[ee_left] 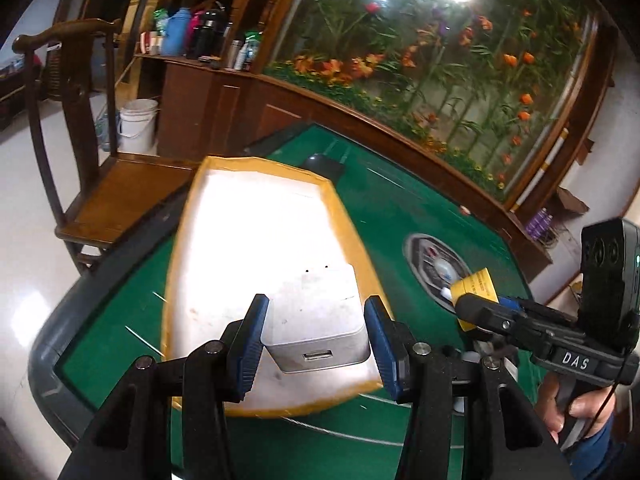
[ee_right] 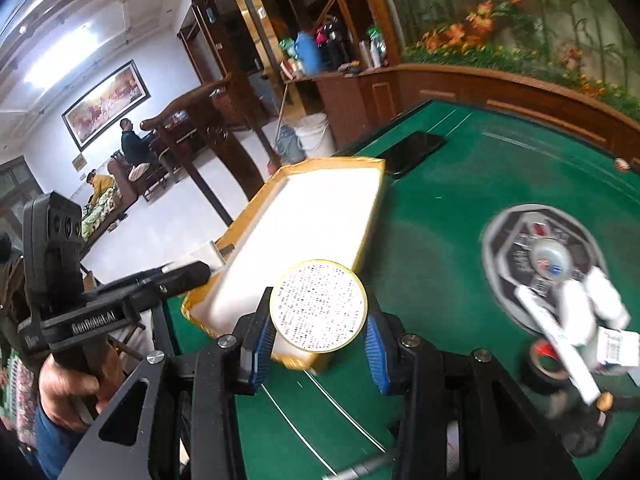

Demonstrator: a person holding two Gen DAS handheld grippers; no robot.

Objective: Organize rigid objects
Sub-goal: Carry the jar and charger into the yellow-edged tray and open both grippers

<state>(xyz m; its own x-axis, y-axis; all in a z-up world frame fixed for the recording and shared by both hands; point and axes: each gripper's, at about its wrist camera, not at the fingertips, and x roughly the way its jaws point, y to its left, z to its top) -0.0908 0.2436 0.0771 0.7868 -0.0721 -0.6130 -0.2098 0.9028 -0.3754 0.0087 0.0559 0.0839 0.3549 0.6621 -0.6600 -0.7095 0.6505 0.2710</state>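
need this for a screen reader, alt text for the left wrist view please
The left gripper clamps a white charger block above a yellow-rimmed tray on a green table. The right gripper holds a yellow container alongside.

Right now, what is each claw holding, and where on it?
Left claw grips a white USB charger block by its two side faces. Right claw grips a round yellow tin across its rim.
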